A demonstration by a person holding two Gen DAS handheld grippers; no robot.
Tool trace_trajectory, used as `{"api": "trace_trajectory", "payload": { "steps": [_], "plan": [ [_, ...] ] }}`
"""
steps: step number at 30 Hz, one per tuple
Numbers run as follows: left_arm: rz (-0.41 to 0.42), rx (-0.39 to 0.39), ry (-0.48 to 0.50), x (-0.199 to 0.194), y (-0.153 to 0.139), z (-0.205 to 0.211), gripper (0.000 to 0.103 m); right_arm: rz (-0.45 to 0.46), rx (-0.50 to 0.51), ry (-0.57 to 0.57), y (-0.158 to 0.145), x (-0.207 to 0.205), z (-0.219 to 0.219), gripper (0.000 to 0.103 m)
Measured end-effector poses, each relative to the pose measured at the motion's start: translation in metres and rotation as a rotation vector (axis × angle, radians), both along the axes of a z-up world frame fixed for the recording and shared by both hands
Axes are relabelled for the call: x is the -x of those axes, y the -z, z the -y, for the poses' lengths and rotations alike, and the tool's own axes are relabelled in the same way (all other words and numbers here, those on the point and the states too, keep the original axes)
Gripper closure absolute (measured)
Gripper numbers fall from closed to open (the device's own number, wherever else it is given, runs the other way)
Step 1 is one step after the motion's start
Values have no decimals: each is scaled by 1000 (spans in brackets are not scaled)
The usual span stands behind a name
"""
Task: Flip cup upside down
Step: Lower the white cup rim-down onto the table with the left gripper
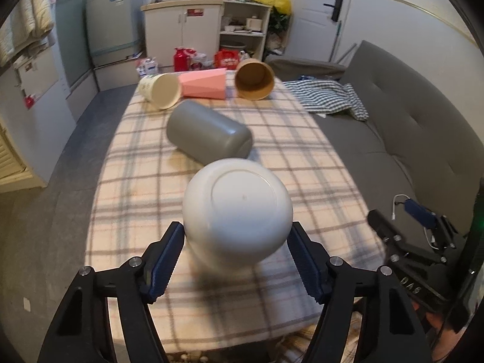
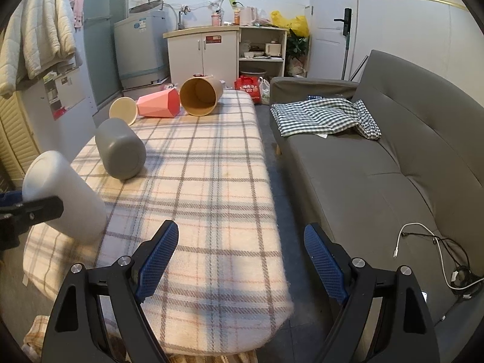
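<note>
While the left gripper clamps the white cup from both sides, the cup hangs tilted above the near end of the checked tablecloth, its flat base turned toward the left wrist camera. From the right wrist view the same cup leans with its base up and away and its mouth angled down toward the cloth, so the turn looks partly done, not finished. The right gripper hovers over the near end of the table with its fingers spread wide and nothing between them.

The main risk is the grip itself: the pads press a smooth, rounded wall, and the cup could slip or swing as it tips further. If the mouth meets the soft cloth at an angle, the rim could catch and the cup could topple onto its side. The grey cup lies on its side just beyond, close enough to be knocked if the white one rolls. Three more cups lie at the far end, well apart.
</note>
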State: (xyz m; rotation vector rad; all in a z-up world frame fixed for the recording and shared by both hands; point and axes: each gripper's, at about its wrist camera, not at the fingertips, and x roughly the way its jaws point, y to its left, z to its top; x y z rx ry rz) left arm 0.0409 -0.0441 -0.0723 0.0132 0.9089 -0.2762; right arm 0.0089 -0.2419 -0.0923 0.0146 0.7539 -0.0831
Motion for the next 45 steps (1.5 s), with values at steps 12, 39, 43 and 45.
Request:
{"api": "trace_trajectory", "payload": {
  "steps": [12, 39, 43, 45],
  "plan": [
    [1, 41, 17, 1, 1, 4, 33, -9, 7, 7, 1, -1, 2, 17],
    [53, 98, 8, 29, -23, -13, 31, 73, 45, -64, -38, 18, -29, 17],
    [102, 104, -17, 35, -37, -23, 31, 96, 54, -79, -47, 25, -34, 17],
    [127, 104, -31, 38, -44, -28, 31, 106, 56, -84, -50, 28, -37, 17]
  ]
}}
